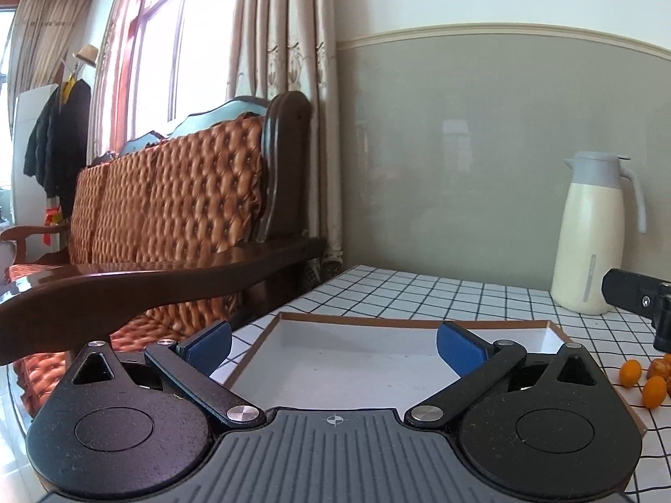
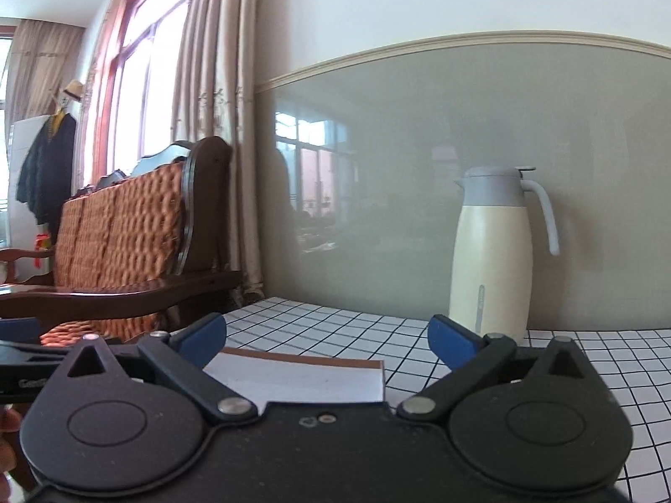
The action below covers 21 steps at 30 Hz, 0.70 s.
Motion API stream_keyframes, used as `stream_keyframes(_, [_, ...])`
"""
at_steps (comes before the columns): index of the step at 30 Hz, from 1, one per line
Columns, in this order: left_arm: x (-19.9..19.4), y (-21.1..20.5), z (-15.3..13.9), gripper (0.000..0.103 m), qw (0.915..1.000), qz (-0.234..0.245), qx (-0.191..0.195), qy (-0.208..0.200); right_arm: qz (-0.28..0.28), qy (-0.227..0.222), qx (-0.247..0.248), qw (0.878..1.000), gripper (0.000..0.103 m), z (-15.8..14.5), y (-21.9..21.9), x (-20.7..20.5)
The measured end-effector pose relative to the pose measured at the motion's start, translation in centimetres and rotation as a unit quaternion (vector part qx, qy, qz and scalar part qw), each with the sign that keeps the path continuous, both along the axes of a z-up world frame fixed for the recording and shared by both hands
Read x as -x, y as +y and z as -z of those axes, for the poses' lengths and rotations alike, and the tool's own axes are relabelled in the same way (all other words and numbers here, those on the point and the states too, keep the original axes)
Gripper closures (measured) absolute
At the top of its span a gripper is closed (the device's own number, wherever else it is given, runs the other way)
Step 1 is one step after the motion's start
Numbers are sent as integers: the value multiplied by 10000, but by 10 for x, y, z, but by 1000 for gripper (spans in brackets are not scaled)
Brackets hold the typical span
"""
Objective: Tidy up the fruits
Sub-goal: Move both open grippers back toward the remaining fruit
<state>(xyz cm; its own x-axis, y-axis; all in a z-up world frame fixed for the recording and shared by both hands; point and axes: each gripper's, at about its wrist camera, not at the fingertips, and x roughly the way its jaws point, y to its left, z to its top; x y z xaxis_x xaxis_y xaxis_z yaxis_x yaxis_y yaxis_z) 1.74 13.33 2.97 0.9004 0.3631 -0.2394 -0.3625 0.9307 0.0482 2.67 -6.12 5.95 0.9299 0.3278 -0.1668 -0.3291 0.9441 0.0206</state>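
Fruits (image 1: 643,383): small orange ones lie loose on the checked worktop (image 1: 419,293), just right of the tray (image 1: 348,360), at the right edge of the left wrist view; they are cut off by the frame, so their count cannot be told. The tray is a shallow box with a brown rim and a white floor, and what shows of that floor is bare. The left tool (image 1: 333,346) is fully open over the tray's near side, blue pads spread wide, nothing between them. The right tool (image 2: 327,341) is likewise fully open, pointing over the tray's right end (image 2: 302,377) toward the wall, with nothing between its pads. In the left wrist view, part of the right tool's black body shows at the right edge, above the fruits. A cream jug (image 2: 492,260) with a grey lid and handle stands upright at the back of the worktop, against the grey wall panel. A sofa (image 1: 167,193) with orange quilted cushions stands left of the worktop, by the curtained window.
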Motion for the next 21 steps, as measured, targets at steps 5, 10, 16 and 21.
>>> stream_keyframes(5, [-1,-15,1,0,9998,176,-76,48,306,-201,6,9993,6,-4,-17,11])
stream_keyframes(10, [-3,-36,2,0,9986,409,-312,89,484,180,-196,9985,6,-5,-43,6])
stream_keyframes(16, [-4,-61,3,0,9969,634,-461,118,487,168,-629,9967,6,-11,-78,15])
stream_keyframes(21, [-2,-73,2,0,9964,729,-430,62,684,262,-528,9959,6,-16,-96,19])
